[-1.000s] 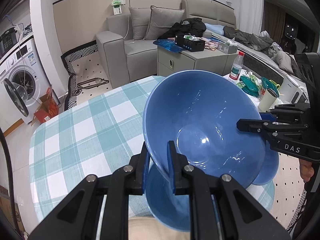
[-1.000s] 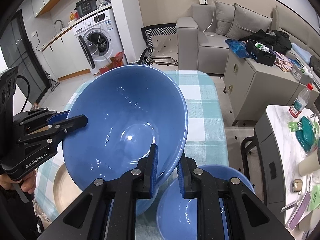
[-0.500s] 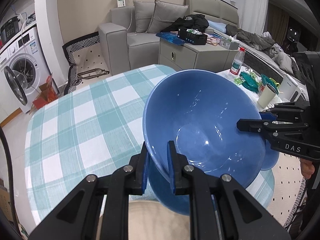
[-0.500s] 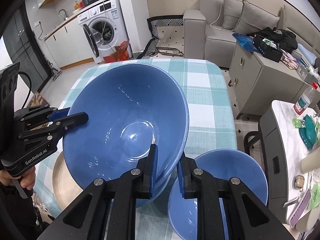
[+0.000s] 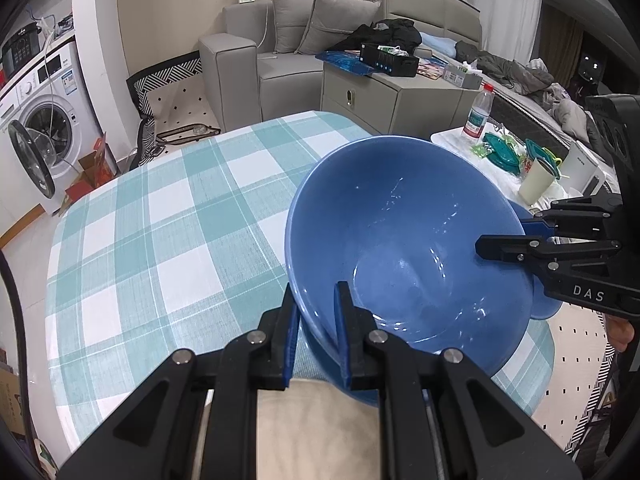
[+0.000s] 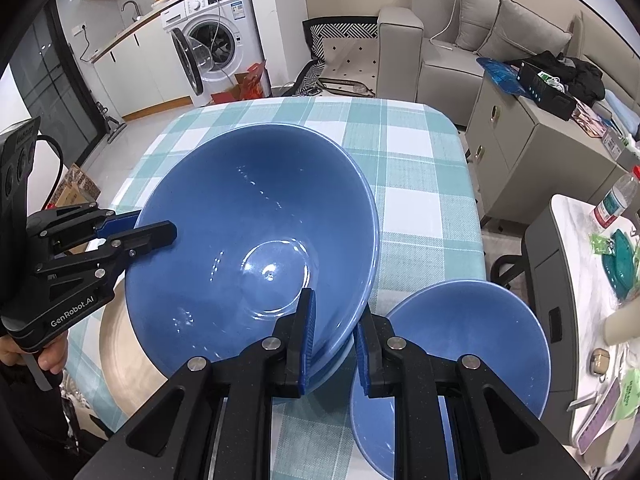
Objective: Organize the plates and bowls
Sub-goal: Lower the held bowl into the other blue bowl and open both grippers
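Observation:
A large blue bowl [image 5: 400, 240] [image 6: 248, 240] hangs tilted over the checked tablecloth [image 5: 160, 240] [image 6: 408, 184], held by both grippers at opposite rims. My left gripper [image 5: 316, 292] [image 6: 154, 226] is shut on the rim nearest it. My right gripper [image 6: 334, 308] [image 5: 504, 236] is shut on the opposite rim. Just beneath the held bowl a second blue bowl [image 5: 352, 384] [image 6: 336, 364] shows only as a sliver. A third blue bowl [image 6: 460, 340] [image 5: 544, 304] stands on the table to the right. A beige plate [image 5: 312, 420] [image 6: 120, 352] lies near the table's front edge.
A white side table [image 6: 580, 240] at the right carries a water bottle [image 5: 478, 112], a cream cup [image 5: 536, 182] and teal containers. Beyond the table are a grey sofa [image 5: 248, 60], a cabinet [image 5: 384, 92] and a washing machine [image 6: 216, 48] with its door open.
Both grippers have sunk together with the large blue bowl, closer to the bowl beneath. More of the tablecloth shows now. Both grips on the rim are unchanged.

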`<state>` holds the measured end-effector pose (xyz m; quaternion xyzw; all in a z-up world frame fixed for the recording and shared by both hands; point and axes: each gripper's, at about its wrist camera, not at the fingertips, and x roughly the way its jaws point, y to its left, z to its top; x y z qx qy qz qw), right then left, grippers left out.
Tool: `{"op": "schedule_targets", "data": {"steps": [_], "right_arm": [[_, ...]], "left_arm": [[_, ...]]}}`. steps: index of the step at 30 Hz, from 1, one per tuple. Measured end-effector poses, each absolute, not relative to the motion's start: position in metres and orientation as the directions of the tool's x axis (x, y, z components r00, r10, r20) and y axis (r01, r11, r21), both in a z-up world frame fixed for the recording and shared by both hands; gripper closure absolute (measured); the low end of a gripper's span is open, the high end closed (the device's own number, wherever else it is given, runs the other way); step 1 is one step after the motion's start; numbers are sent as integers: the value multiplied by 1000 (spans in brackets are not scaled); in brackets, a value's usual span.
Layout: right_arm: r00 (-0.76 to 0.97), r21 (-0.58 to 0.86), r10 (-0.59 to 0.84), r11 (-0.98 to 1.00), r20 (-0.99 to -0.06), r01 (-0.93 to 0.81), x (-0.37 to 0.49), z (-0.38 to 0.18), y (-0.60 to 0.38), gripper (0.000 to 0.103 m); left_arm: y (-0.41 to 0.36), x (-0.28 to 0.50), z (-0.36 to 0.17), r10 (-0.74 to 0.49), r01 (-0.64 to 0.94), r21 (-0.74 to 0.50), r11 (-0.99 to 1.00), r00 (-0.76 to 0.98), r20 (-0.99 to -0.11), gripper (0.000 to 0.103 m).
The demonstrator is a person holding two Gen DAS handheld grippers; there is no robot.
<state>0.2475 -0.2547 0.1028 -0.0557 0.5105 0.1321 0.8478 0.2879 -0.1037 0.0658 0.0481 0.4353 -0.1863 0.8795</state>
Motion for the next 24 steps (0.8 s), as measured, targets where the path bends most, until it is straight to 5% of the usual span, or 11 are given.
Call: {"op": "schedule_targets", "data": {"steps": [24], "right_arm": [[408, -58, 93, 937, -908, -344, 235, 83, -240, 83]], "left_arm": [[-109, 281, 43, -242, 380, -41, 924, 500, -831, 89]]}}
